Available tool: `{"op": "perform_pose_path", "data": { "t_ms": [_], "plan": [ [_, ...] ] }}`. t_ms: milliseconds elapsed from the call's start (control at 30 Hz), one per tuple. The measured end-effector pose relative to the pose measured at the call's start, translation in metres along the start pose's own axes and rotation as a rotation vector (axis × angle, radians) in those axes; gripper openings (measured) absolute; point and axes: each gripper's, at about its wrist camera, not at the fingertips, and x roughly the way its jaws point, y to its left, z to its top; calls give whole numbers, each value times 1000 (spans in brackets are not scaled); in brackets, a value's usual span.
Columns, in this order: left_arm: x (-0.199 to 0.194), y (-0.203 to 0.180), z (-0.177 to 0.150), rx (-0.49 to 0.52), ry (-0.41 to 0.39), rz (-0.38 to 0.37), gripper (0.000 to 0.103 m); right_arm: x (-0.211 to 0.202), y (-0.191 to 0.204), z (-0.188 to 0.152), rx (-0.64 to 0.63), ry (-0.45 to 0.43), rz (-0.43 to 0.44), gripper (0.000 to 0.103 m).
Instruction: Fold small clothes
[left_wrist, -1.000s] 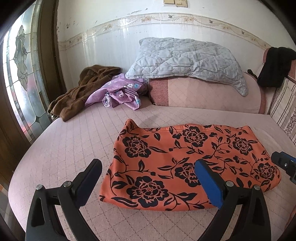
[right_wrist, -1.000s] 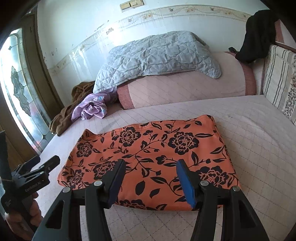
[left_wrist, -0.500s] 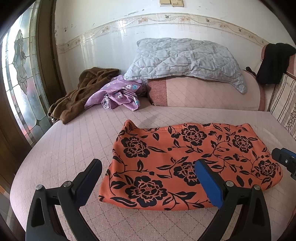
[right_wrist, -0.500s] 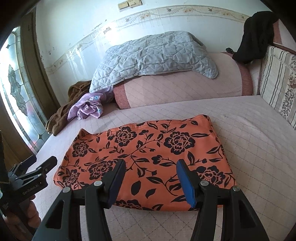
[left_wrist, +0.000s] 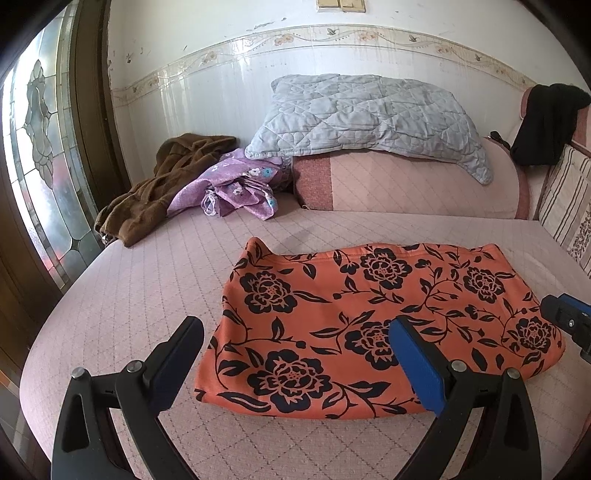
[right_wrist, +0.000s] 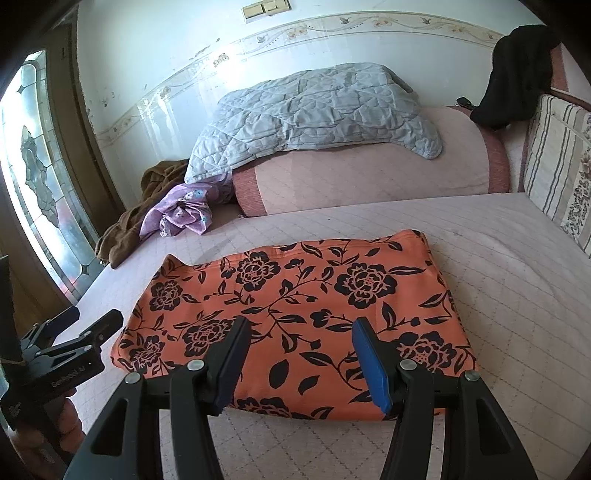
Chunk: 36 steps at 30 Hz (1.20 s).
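Observation:
An orange garment with black flowers (left_wrist: 376, 321) (right_wrist: 295, 314) lies flat, folded into a rectangle, on the pink quilted bed (left_wrist: 140, 302) (right_wrist: 517, 295). My left gripper (left_wrist: 295, 339) hovers open above the garment's near left corner, nothing between its fingers. My right gripper (right_wrist: 301, 332) hangs open over the garment's near edge, also empty. The left gripper (right_wrist: 79, 321), with the hand that holds it, shows at the left edge of the right wrist view, and the right gripper's tip (left_wrist: 569, 317) at the right edge of the left wrist view.
A purple flowered garment (left_wrist: 236, 184) and a brown one (left_wrist: 159, 184) lie crumpled at the back left. A grey quilted pillow (left_wrist: 369, 114) rests on a pink bolster (left_wrist: 424, 184). Black clothing (left_wrist: 546, 122) hangs at the back right beside a striped cushion (right_wrist: 557, 173). A stained-glass window (left_wrist: 37, 147) stands left.
Both views have shifted slightly, as if the grippers drew back a little. The garment lies as before and both grippers stay open.

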Motion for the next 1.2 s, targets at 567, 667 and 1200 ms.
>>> {"op": "perform_pose_path", "data": {
  "t_ms": [567, 667, 1200],
  "plan": [
    [4, -3, -1, 2, 11, 2, 100, 10, 4, -4, -11, 38, 9, 61],
    [4, -3, -1, 3, 12, 2, 100, 12, 4, -4, -12, 43, 9, 61],
    [8, -4, -3, 10, 23, 9, 100, 38, 10, -8, -15, 104, 16, 61]
  ]
}}
